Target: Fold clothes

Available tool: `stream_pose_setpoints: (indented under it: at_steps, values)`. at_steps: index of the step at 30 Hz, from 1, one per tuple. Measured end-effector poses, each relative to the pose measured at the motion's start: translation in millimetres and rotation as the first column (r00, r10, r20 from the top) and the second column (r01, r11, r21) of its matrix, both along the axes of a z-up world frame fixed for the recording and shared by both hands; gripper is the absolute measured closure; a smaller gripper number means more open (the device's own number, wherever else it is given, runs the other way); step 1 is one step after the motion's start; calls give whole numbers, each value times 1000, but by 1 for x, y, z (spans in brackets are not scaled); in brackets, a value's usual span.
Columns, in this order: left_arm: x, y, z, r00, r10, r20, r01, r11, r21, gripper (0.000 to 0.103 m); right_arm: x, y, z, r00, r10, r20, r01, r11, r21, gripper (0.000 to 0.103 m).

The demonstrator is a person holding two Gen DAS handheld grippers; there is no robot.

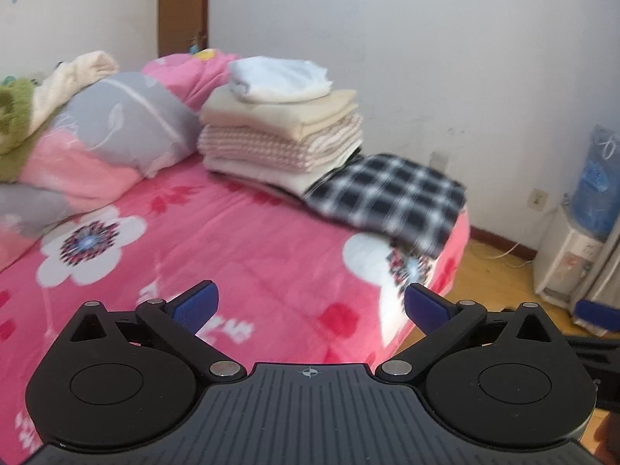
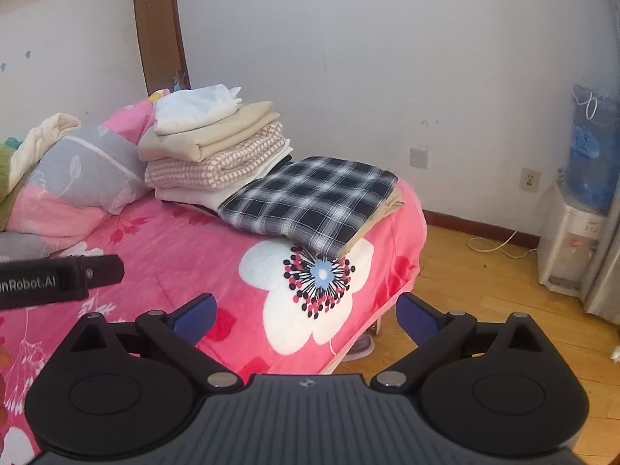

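A: How do the two tools stand?

B: The left gripper (image 1: 310, 304) has its blue pads spread wide, nothing between them, only pink floral bedspread (image 1: 217, 240) beneath. The right gripper (image 2: 304, 316) is spread just as wide and empty, over the bed's near corner, with wooden floor (image 2: 484, 283) under its right finger.

A: And the clothes?

B: Ahead of both grippers and well apart from them. A folded black-and-white plaid garment (image 2: 310, 197) lies flat near the far corner of the bed, slightly right of the left gripper's line and almost straight ahead of the right one. It rests on a beige folded piece (image 2: 387, 205) whose edge peeks out on the right.

A: Anything beside it?

B: Just left of it and farther off, touching its edge, a stack of folded laundry (image 1: 279, 135): white on top, beige, then pink check, cream at the bottom. Farther left, a grey and pink pillow (image 1: 116, 131) with a cream cloth (image 1: 73, 73) lying on it.

A: Beyond the bed?

B: Far right of both, a water dispenser (image 2: 573, 232) against the wall. The left tool's black body (image 2: 58, 279) shows at the right camera's left edge.
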State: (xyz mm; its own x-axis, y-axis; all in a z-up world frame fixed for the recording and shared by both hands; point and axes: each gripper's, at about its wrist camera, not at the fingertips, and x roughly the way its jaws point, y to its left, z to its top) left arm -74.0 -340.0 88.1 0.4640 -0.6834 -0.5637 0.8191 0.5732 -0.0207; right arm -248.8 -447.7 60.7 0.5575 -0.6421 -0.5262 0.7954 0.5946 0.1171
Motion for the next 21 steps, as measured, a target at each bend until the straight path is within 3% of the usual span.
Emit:
stream_pose_setpoints:
  at_steps: [9, 21]
  values:
    - [-14, 23, -1, 998, 44, 33, -45, 999, 11, 0, -1, 31, 11, 998, -55, -22, 54, 996, -66, 0]
    - [-20, 26, -4, 995, 88, 35, -89, 996, 30, 0, -8, 37, 13, 995, -92, -31, 90, 994, -54, 0]
